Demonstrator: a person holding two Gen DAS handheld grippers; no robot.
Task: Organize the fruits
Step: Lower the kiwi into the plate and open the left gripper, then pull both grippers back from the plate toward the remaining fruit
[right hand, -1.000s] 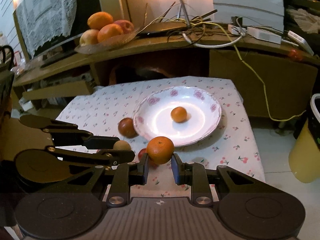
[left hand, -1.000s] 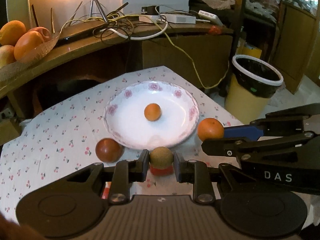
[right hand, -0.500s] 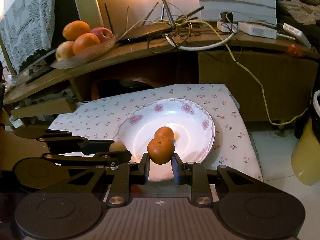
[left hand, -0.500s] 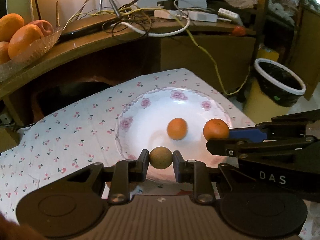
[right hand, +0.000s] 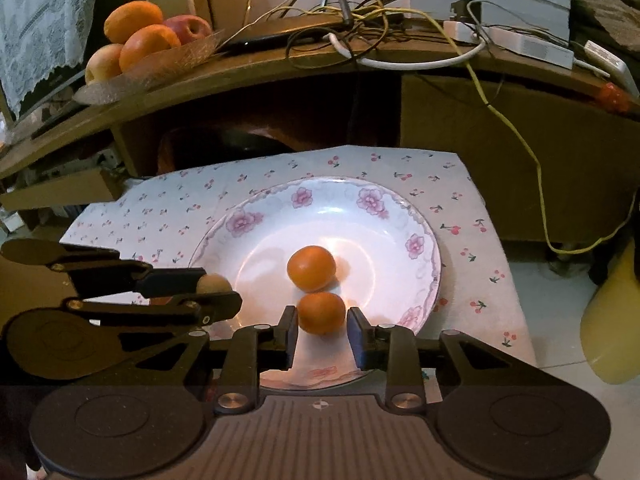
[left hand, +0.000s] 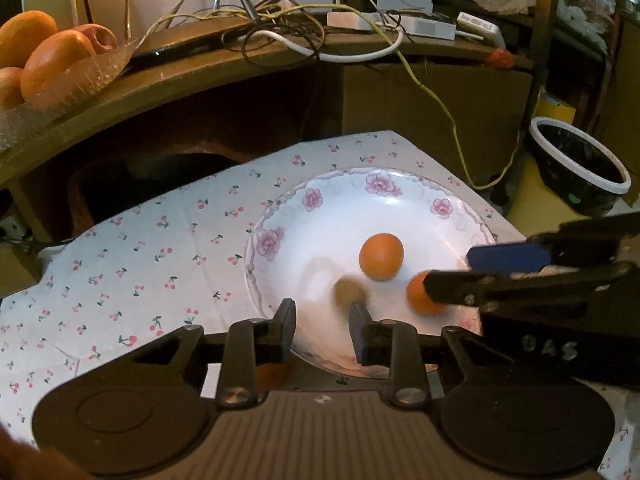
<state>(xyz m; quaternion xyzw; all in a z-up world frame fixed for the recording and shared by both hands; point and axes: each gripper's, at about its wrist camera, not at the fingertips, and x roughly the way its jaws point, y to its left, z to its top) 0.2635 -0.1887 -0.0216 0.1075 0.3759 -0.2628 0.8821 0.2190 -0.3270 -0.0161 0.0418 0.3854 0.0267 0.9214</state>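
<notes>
A white plate with a pink flower rim (left hand: pixel 280 240) (right hand: pixel 248 220) lies on the cherry-print cloth, with one orange (left hand: pixel 381 257) (right hand: pixel 311 268) in its middle. My left gripper (left hand: pixel 323 320) hangs over the plate's near side. Its jaws are opening, and the small brown fruit (left hand: pixel 350 292) (right hand: pixel 214 283) is blurred just beyond the fingertips, free of the pads. My right gripper (right hand: pixel 322 326) is also opening. A second orange (right hand: pixel 322 313) (left hand: pixel 418 300) sits on the plate between its pads, with thin gaps on both sides.
A glass dish of oranges and an apple (right hand: pixel 140 40) stands on the wooden shelf behind, beside tangled cables (right hand: pixel 360 20). A bin with a black liner (left hand: pixel 576 168) stands on the floor to the right. The cloth (left hand: pixel 160 248) is bare left of the plate.
Both grippers moved forward from the table's near edge to over the plate. Both pairs of jaws parted. The brown fruit left the left pads, and the orange came free of the right pads.
</notes>
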